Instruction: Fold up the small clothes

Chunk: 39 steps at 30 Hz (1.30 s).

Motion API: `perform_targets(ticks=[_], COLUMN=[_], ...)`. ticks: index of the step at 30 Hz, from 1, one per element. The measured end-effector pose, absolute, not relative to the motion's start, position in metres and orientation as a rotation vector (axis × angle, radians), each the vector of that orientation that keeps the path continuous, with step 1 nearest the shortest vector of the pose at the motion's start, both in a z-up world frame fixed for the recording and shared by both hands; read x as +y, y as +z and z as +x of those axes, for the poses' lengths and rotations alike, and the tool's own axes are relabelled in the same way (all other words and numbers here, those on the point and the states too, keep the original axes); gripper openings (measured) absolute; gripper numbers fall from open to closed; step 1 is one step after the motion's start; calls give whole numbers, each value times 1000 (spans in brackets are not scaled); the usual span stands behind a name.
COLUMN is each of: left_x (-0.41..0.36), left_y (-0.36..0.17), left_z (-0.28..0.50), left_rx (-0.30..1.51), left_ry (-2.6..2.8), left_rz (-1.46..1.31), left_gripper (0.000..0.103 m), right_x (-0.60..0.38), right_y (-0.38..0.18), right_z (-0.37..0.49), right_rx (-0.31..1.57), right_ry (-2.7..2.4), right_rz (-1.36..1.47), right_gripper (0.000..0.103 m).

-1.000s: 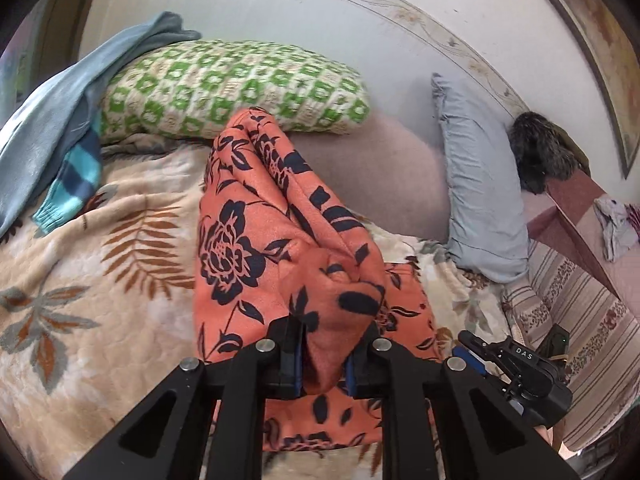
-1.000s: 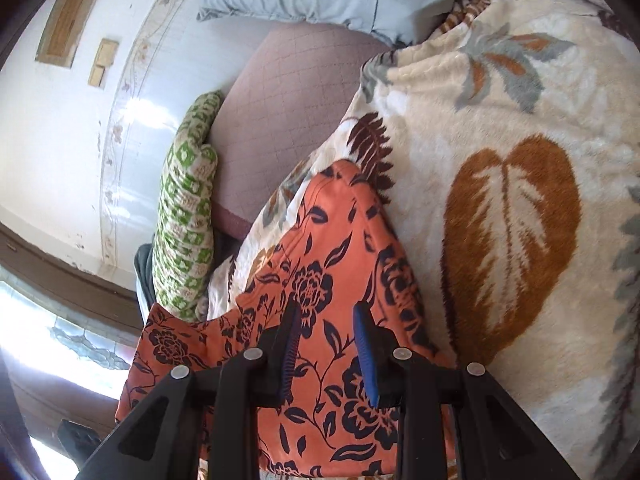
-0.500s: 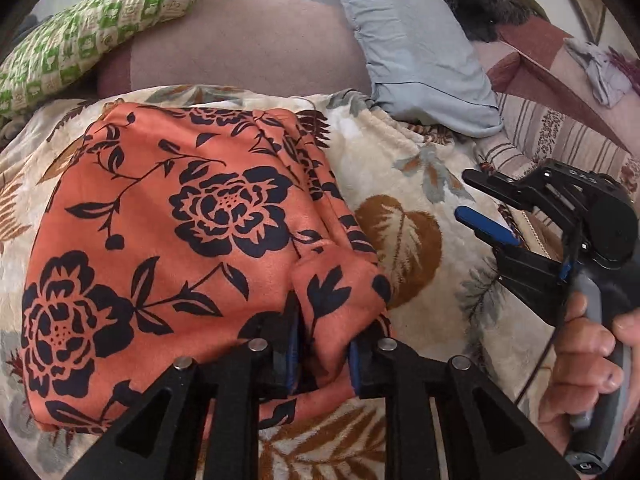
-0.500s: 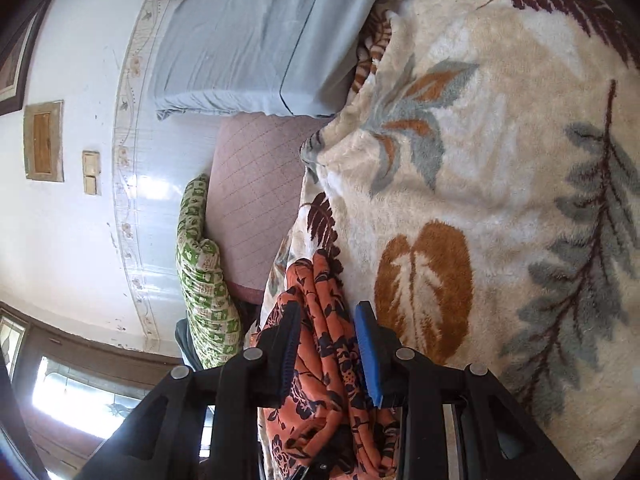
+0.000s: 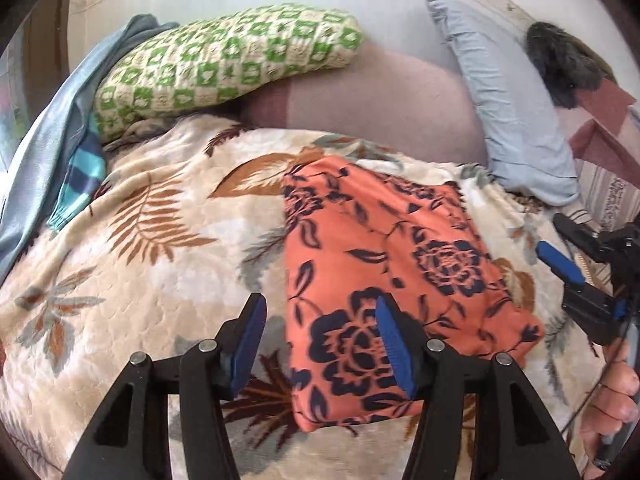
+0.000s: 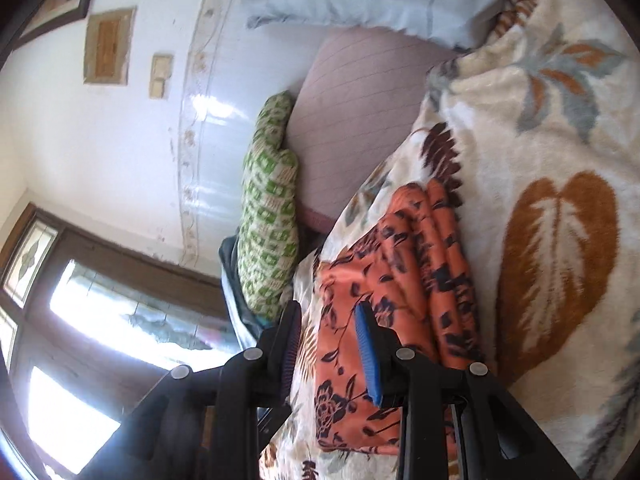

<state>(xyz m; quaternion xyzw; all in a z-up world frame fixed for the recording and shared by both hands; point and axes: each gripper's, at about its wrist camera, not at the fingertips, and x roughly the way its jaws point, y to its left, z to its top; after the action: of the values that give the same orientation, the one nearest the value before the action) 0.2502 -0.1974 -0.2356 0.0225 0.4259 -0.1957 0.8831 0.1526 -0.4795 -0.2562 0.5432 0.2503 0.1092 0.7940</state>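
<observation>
The orange garment with dark flowers [image 5: 384, 276] lies folded in a rough rectangle on the leaf-print blanket [image 5: 140, 280]. My left gripper [image 5: 320, 320] hovers over its near left corner. Its jaws are opening, and the pads press on nothing; the cloth's left edge shows in the gap below them. In the right wrist view the same garment [image 6: 400, 280] shows stacked folds along its right side. My right gripper [image 6: 328, 332] stands open just off its edge, nothing between the fingers. In the left wrist view the right gripper [image 5: 556, 236] is seen at the garment's right, held by a hand [image 5: 612, 396].
A green-and-cream checked pillow [image 5: 224, 60] and a pale blue pillow [image 5: 516, 120] lean at the head of the bed. A blue garment with a striped sleeve [image 5: 80, 176] lies at the left. A dark furry thing [image 5: 568, 64] sits at the far right. A window [image 6: 100, 320] adjoins the bed.
My left gripper has let go of the pinched fold and its jaws have spread wide. The garment now lies flat and folded. The right gripper stays open beside the cloth.
</observation>
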Motion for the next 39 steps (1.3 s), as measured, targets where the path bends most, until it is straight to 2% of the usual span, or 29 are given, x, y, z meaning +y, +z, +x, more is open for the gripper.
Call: perform_targets(ticks=[3, 6, 7, 8, 9, 14, 19, 23, 27, 31, 35, 39], left_x=[-198, -205, -207, -210, -212, -205, -222, -267, -339, -403, -429, -407], left_y=[-260, -278, -280, -282, -283, -276, -245, -226, -238, -281, -293, -275], left_z=[255, 245, 241, 236, 234, 248, 266, 295, 326, 354, 357, 361], left_rx=[947, 951, 928, 902, 883, 956, 906, 898, 957, 1104, 1001, 995], left_ry=[-373, -349, -347, -344, -346, -376, -397, -429, -483, -475, -396, -474], left_rz=[102, 203, 250, 300, 336, 281, 324, 336, 387, 438, 495, 414], left_gripper=[58, 61, 61, 63, 64, 67, 66, 67, 67, 67, 68, 69], right_x=[-455, -444, -443, -445, -448, -442, -451, -477, -505, -529, -538, -533], right_y=[-268, -301, -314, -322, -323, -323, -318, -300, -296, -305, -300, -294], right_z=[170, 185, 185, 185, 185, 182, 174, 163, 152, 141, 140, 147], right_rx=[659, 962, 1032, 1045, 1058, 1143, 1126, 978, 899, 872, 855, 820], right_ry=[252, 93, 70, 101, 129, 195, 236, 233, 110, 27, 14, 30], right_rz=[1145, 1038, 1026, 1046, 1057, 943, 956, 1044, 1081, 1146, 1138, 1131], right_gripper=[31, 31, 27, 18, 16, 16, 18, 20, 21, 22, 21, 21])
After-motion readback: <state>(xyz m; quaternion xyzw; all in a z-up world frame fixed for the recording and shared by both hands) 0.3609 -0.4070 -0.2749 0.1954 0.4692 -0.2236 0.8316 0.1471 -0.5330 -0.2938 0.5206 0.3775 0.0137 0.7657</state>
